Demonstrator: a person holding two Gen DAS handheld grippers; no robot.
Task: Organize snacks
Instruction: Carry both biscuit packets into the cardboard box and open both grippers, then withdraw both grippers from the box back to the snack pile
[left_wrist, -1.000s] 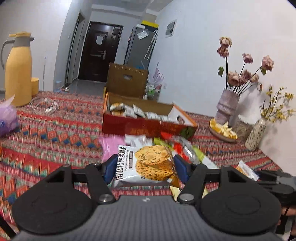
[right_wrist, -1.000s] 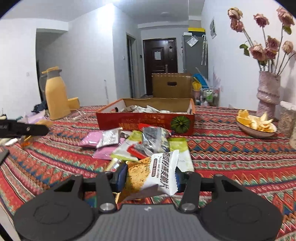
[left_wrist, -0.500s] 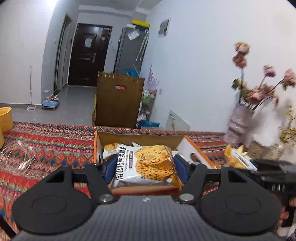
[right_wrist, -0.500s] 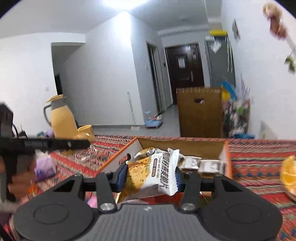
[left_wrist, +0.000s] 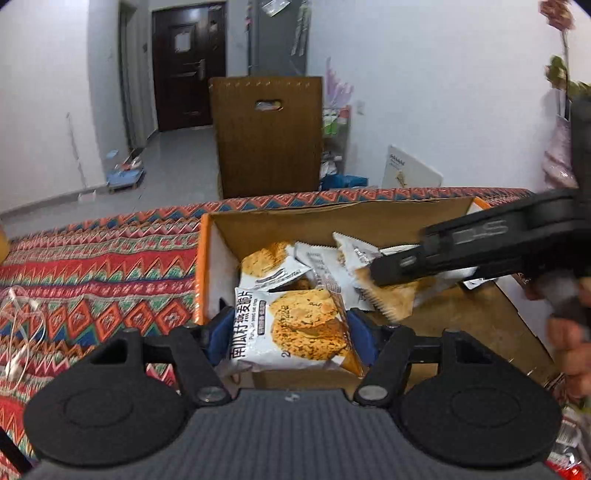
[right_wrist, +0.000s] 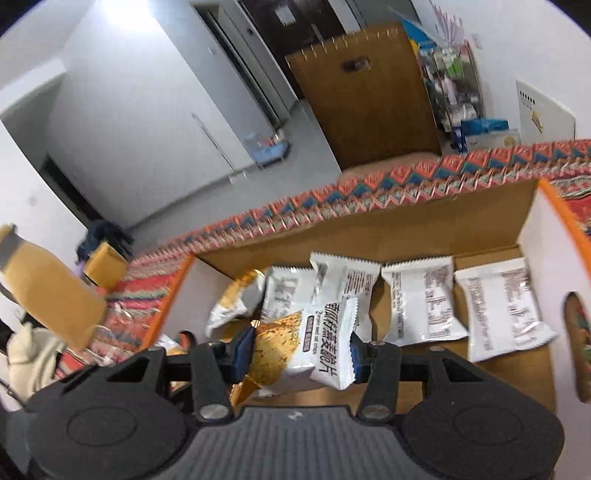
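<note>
An open cardboard snack box (left_wrist: 205, 258) with orange rims lies on the patterned cloth and holds several white cookie packets (right_wrist: 421, 299). My left gripper (left_wrist: 290, 332) hovers over the box's near left corner with a pumpkin-oat cookie packet (left_wrist: 306, 325) between its blue pads; its jaws are opening, and the pads still touch the packet. My right gripper (right_wrist: 299, 350) is above the box's left half (right_wrist: 369, 236), shut on a matching packet (right_wrist: 321, 343) that hangs tilted, with its jaws just starting to open. In the left wrist view, the right gripper's fingers (left_wrist: 461, 251) reach in from the right.
A person's hand (left_wrist: 569, 332) holds the right tool. A yellow thermos (right_wrist: 48, 295) stands on the table's left, and a vase of dried flowers (left_wrist: 557, 155) on its right. Clear plastic wrap (left_wrist: 18, 325) lies on the cloth. A tall brown carton (left_wrist: 266, 136) stands beyond the table.
Both grippers carried their packets from the loose pile on the cloth forward to above the box. The right gripper rolled and tipped down. The left jaws now stand slightly wider.
</note>
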